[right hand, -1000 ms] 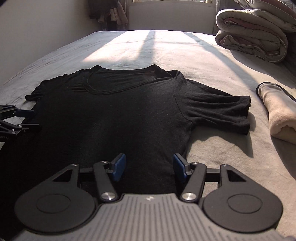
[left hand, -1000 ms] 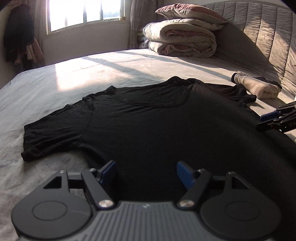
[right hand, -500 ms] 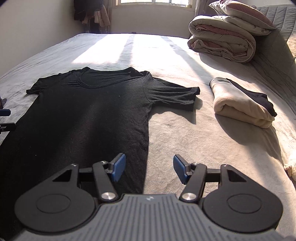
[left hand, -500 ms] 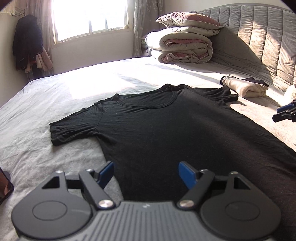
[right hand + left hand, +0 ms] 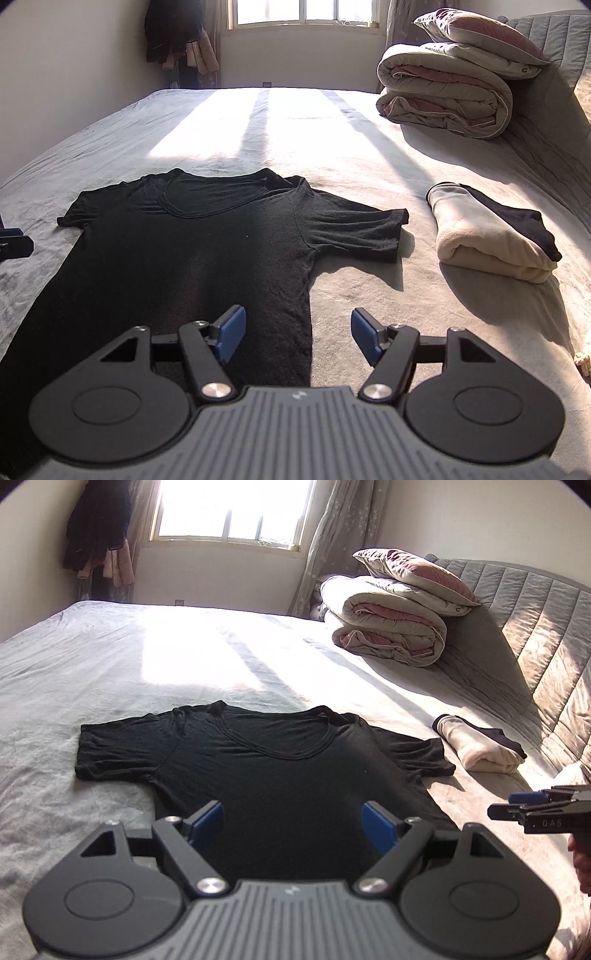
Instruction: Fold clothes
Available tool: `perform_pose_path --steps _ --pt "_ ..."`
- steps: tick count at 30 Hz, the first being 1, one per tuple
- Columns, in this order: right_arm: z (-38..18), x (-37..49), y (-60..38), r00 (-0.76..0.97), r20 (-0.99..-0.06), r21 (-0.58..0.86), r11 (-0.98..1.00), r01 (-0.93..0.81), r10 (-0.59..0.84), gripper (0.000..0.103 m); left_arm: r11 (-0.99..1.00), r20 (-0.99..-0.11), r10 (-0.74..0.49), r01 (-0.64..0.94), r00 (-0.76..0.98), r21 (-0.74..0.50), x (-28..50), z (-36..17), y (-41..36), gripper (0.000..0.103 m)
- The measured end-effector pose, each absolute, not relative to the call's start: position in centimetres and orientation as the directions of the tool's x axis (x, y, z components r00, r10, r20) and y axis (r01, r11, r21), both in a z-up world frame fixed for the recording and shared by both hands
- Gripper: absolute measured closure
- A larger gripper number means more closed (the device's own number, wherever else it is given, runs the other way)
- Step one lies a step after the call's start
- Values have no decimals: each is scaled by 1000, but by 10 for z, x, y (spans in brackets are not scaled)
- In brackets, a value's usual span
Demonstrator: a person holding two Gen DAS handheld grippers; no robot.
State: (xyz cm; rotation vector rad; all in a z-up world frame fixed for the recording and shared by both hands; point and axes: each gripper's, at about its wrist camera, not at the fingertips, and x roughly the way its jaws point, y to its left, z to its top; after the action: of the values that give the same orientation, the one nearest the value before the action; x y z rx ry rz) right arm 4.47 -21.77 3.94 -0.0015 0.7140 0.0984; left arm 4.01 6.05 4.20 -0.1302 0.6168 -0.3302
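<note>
The black T-shirt point(image 5: 295, 775) lay flat and face up on the bed point(image 5: 110, 657), collar toward the window and hem toward the person. Its long axis ran straight away from both claws, with the sleeves spread to either side.

The left claw point(image 5: 293, 821) hung above the lower body of the shirt. Its jaws were opening, already wide, with nothing between them. The right claw point(image 5: 295, 334) hung over the shirt's right side seam, one pad above black fabric and the other above bare sheet. Its jaws were also opening and held nothing.

Each claw sat nearer its own sleeve: the left sleeve point(image 5: 114, 753) lay ahead and to the left of the left claw, the right sleeve point(image 5: 354, 230) ahead and slightly right of the right claw. The hem was hidden beneath the claw bodies, so its exact position could not be confirmed.

A folded cream garment point(image 5: 487, 240) lay to the right, apart from the shirt.
</note>
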Motion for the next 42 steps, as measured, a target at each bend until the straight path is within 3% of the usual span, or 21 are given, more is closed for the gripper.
perform_pose_path --steps 5,12,19,22,29,32,35,42 --pt "24 87 -245 745 -663 150 988 29 79 35 937 -538 -348 269 767 -222 77 34 32 20" --pt "-28 126 -301 768 -629 548 769 331 117 35 937 -522 -348 278 779 -209 110 -11 14 27" --pt "-40 144 -312 841 -541 631 666 398 9 41 966 -595 -246 144 765 -213 170 -27 -14 28" --pt "-40 152 -312 835 -546 616 642 457 -69 54 971 -613 -223 119 758 -206 193 -26 -32 28" --pt "-35 172 -292 769 -584 441 695 568 -258 72 982 -646 -160 55 746 -180 219 -42 -53 28" --pt "-34 177 -284 758 -580 364 739 568 -297 89 985 -642 -170 107 747 -137 219 -53 -60 28" --pt "-28 188 -270 771 -567 249 832 496 -290 94 975 -626 -220 184 748 -123 217 -55 -62 27" --pt "-17 204 -231 846 -504 26 976 216 -174 96 906 -573 -422 299 702 -300 208 -59 -45 29"
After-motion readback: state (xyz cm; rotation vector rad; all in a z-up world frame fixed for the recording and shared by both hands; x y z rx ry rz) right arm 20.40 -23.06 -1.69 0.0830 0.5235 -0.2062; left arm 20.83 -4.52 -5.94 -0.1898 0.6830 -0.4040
